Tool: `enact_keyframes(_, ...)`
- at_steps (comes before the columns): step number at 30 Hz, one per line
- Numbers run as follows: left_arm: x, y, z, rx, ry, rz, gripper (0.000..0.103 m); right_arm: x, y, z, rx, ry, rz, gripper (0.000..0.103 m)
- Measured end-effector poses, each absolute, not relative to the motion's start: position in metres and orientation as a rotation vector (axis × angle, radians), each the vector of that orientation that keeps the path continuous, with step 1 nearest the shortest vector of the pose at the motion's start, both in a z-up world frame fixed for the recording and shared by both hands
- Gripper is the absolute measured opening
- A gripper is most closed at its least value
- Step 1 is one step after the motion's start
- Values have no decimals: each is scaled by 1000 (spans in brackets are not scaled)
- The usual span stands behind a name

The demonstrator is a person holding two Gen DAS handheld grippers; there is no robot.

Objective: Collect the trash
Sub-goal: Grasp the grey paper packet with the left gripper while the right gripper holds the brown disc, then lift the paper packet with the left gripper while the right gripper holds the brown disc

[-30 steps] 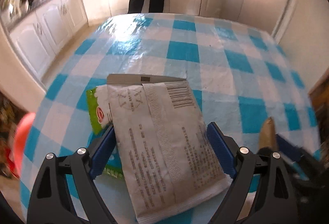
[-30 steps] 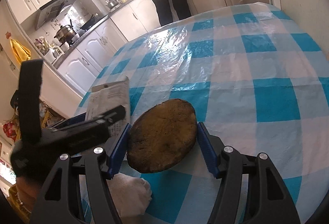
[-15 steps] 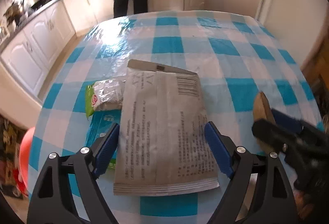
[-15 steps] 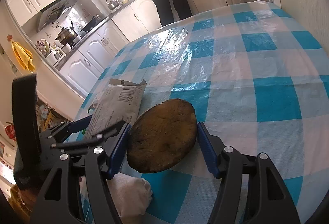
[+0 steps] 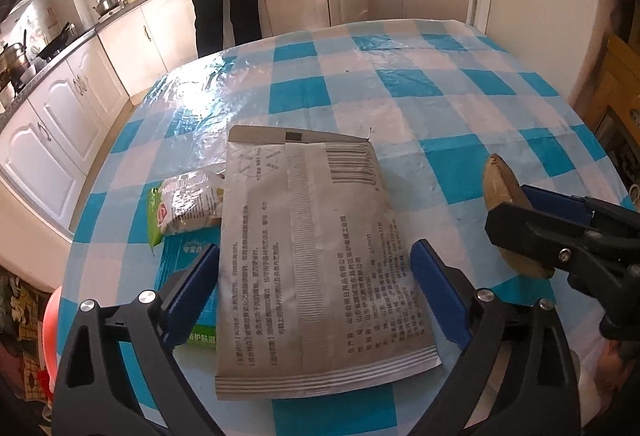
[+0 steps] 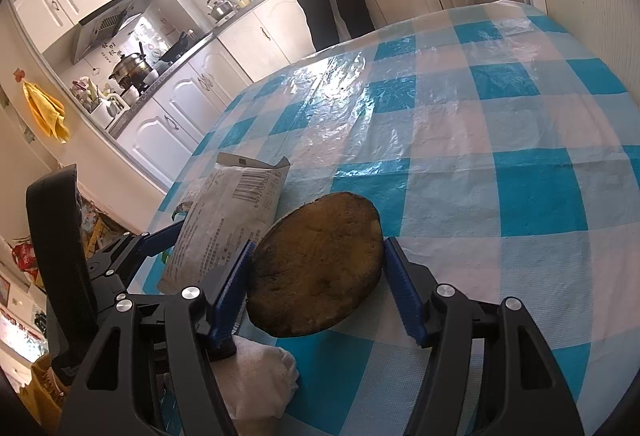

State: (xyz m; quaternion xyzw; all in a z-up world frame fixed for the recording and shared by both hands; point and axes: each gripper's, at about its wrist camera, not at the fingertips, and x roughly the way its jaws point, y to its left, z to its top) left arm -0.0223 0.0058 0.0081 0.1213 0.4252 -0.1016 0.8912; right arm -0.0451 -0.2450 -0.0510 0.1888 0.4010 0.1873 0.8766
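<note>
Left wrist view: left gripper (image 5: 316, 280) clamped by its blue ribbed pads on a flat, matte grey printed pouch (image 5: 316, 244), long axis running away from the camera, torn flap at the far end, over the blue-and-white checked plastic tablecloth (image 5: 400, 84); a crinkled green snack wrapper (image 5: 180, 210) and a blue-green packet (image 5: 182, 264) lie just left, broad bare cloth beyond. Right wrist view: right gripper (image 6: 318, 278) gripping a rough, brown, oval disc (image 6: 316, 268), tilted, long axis rising toward far right, above the table's near edge; white cloth wad (image 6: 260, 376) below
</note>
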Motion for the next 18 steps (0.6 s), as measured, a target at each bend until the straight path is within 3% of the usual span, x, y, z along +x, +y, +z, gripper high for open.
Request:
enact_keyframes(7, -23, 13, 12, 211, 862, -200, 76, -45, -245, -51, 396, 836, 391, 65)
enact_keyframes(14, -23, 30, 21, 131, 854, -196, 54, -49, -237, -49, 371, 839, 406, 74)
enact_keyframes(18, -26, 38, 24, 101, 859, -206, 52, -48, -233, -49, 351, 845, 412, 78)
